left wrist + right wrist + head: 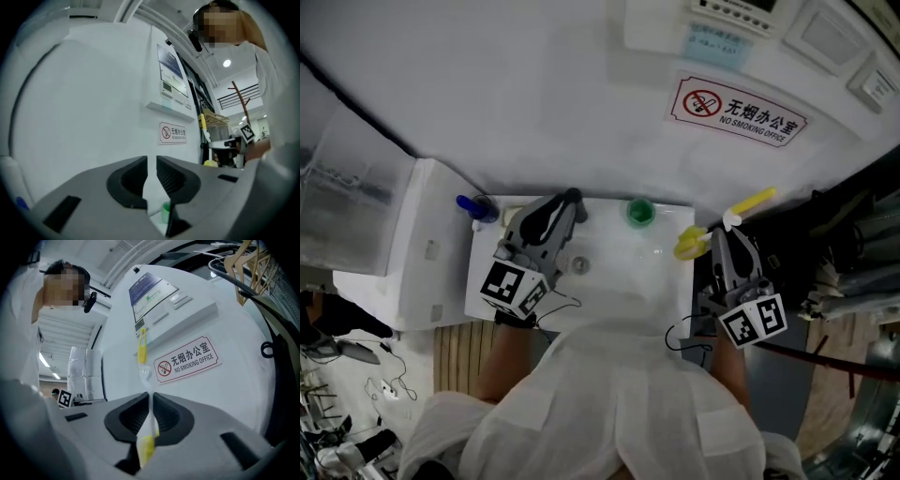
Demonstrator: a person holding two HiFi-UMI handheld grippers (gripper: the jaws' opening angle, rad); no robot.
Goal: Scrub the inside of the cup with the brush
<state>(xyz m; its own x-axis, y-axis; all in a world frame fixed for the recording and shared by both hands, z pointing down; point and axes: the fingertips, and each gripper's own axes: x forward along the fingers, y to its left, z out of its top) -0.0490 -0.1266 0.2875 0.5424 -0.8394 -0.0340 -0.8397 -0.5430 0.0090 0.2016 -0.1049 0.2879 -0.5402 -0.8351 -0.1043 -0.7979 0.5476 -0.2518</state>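
**A:** Where's the cup [639, 212]?

**B:** It's the green one at the upper middle of the head view. It stands alone at the back of the white basin [619, 286], near the wall, and nothing holds it.

**A:** And the claws?

**B:** The left gripper [567, 208] sits just left of the cup, its jaws drawn nearly together on nothing. Its own view shows only a slit, with the cup low behind it. The right gripper [719, 236] is clenched on the brush [748, 202] by its thin handle, at the basin's right edge.

**A:** What worries you?

**B:** Scrubbing a loose cup. I judge the brush would tip it or skid it across the basin unless the left claw opens and takes it first. The slim handle could also swivel between the pads under pressure.

**A:** Anything in the way?

**B:** There's a blue object [475, 208] at the basin's left corner and the drain [578, 265] mid-basin, but neither lies between the claws and the cup. A no-smoking sign [739, 112] hangs at the upper right.
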